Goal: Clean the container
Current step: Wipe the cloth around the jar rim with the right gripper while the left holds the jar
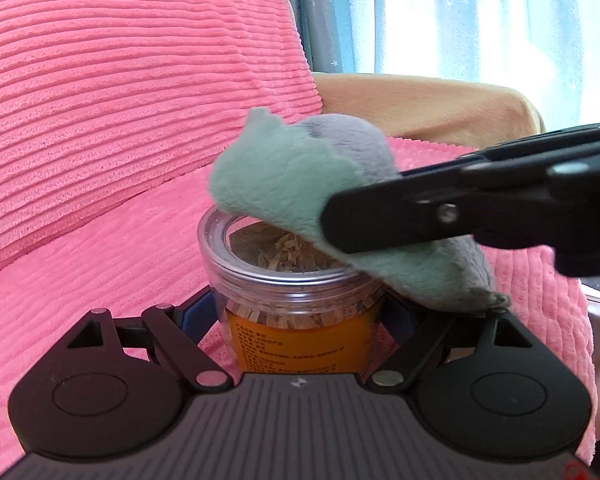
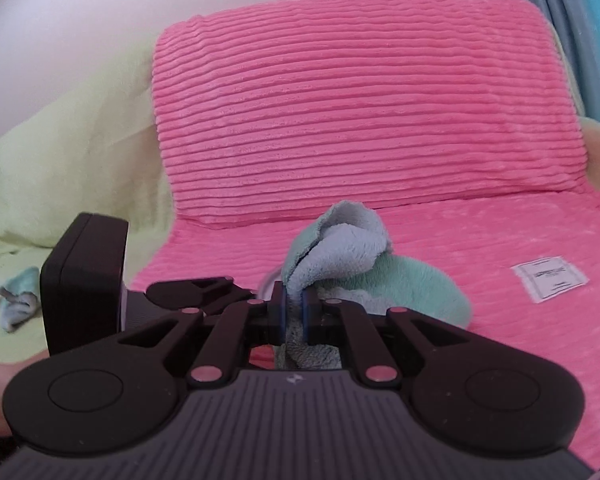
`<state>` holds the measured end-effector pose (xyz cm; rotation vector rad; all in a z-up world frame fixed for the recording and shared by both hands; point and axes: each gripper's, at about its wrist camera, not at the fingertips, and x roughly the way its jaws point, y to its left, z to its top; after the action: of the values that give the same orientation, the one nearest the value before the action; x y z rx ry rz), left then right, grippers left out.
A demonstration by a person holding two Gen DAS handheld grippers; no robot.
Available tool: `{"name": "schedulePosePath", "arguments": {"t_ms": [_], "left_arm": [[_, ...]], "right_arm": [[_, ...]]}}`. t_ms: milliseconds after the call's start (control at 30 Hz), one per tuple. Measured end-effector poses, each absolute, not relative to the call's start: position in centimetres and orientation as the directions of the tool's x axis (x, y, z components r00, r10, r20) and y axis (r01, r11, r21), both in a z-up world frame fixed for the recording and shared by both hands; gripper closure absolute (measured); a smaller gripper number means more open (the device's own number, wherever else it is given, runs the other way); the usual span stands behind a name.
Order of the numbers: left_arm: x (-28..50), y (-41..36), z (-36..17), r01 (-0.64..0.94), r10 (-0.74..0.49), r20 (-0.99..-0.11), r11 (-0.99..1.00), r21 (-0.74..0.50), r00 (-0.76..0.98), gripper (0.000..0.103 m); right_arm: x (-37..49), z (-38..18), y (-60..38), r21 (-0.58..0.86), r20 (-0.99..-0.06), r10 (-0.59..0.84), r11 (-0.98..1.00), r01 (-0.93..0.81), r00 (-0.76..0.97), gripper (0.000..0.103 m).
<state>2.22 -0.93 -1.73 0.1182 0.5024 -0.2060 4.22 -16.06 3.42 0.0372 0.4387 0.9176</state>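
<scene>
A clear plastic jar with an orange label and dried strips inside stands upright between the fingers of my left gripper, which is shut on its body. A green and grey fluffy cloth lies over the right part of the jar's clear lid. My right gripper comes in from the right and is shut on that cloth. In the right wrist view the cloth bunches up between the blue pads of the right gripper. The jar is almost wholly hidden there; the left gripper's body shows at the left.
A pink ribbed cushion and pink seat cover with a white label fill the background. A pale green blanket lies at the left with a second small cloth on it. Curtains hang at the back right.
</scene>
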Motion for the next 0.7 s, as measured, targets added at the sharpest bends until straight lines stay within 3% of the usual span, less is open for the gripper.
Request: {"name": "schedulePosePath", "arguments": {"t_ms": [300, 700], "left_arm": [[2.2, -0.9, -1.8, 0.221, -0.164, -0.489, 0.973, 0.06, 0.857, 0.018], [2.4, -0.8, -1.8, 0.229, -0.172, -0.489, 0.972, 0.06, 0.855, 0.018]], "right_arm": [[5.9, 3.3, -14.1, 0.132, -0.352, 0.727, 0.662, -0.738, 0.59, 0.098], [6.1, 3.0, -15.5, 0.133, -0.369, 0.698, 0.693, -0.709, 0.614, 0.098]]}}
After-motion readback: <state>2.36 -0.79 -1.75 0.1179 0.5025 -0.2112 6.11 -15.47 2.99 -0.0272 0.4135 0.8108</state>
